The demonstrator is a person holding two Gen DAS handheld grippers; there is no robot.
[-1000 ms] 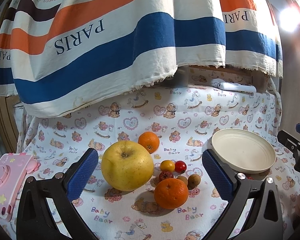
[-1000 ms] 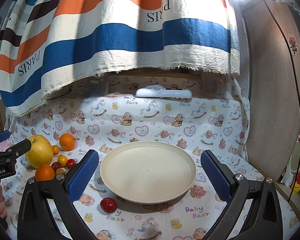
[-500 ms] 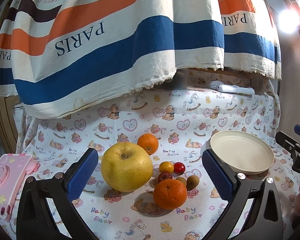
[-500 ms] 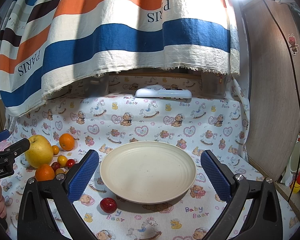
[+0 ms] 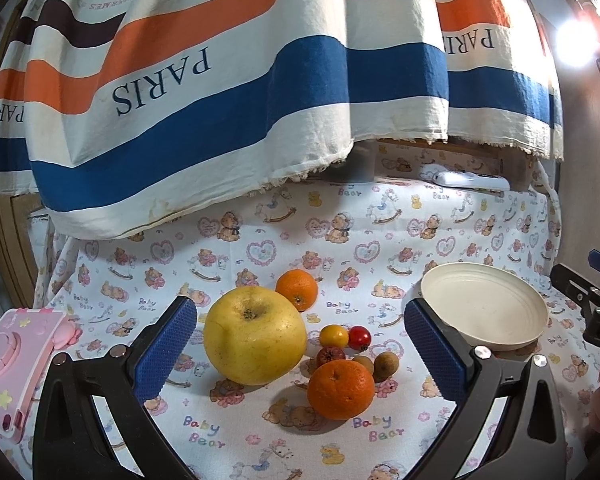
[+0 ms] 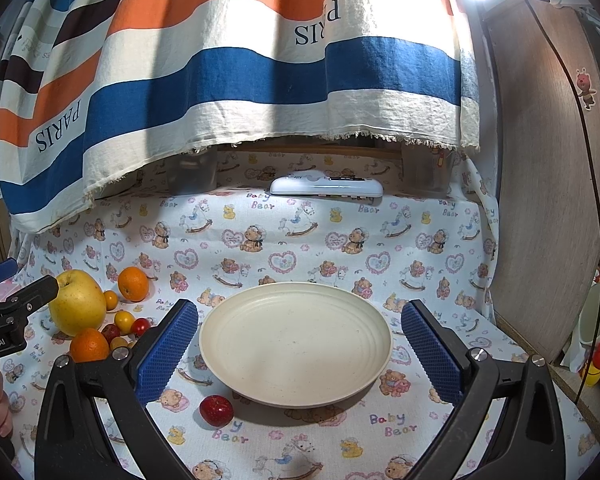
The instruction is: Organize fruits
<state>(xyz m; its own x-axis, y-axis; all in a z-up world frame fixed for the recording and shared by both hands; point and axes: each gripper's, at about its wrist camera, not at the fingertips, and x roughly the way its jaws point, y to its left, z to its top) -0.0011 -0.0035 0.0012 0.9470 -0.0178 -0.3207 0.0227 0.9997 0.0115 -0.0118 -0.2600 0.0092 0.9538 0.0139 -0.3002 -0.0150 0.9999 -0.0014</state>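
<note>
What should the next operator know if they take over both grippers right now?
Left gripper: open, empty, aimed at the fruit pile.
Right gripper: open, empty, framing the plate.
Pile lies to the left of the plate: large yellow apple, two oranges, small yellow tomato, cherry tomato, and a few small brownish and reddish fruits between them.
One small red fruit lies alone on the cloth at the plate's near edge.
Done: nothing; the plate holds no fruit.
Left: all the fruit, presumably to go onto the plate.
</note>
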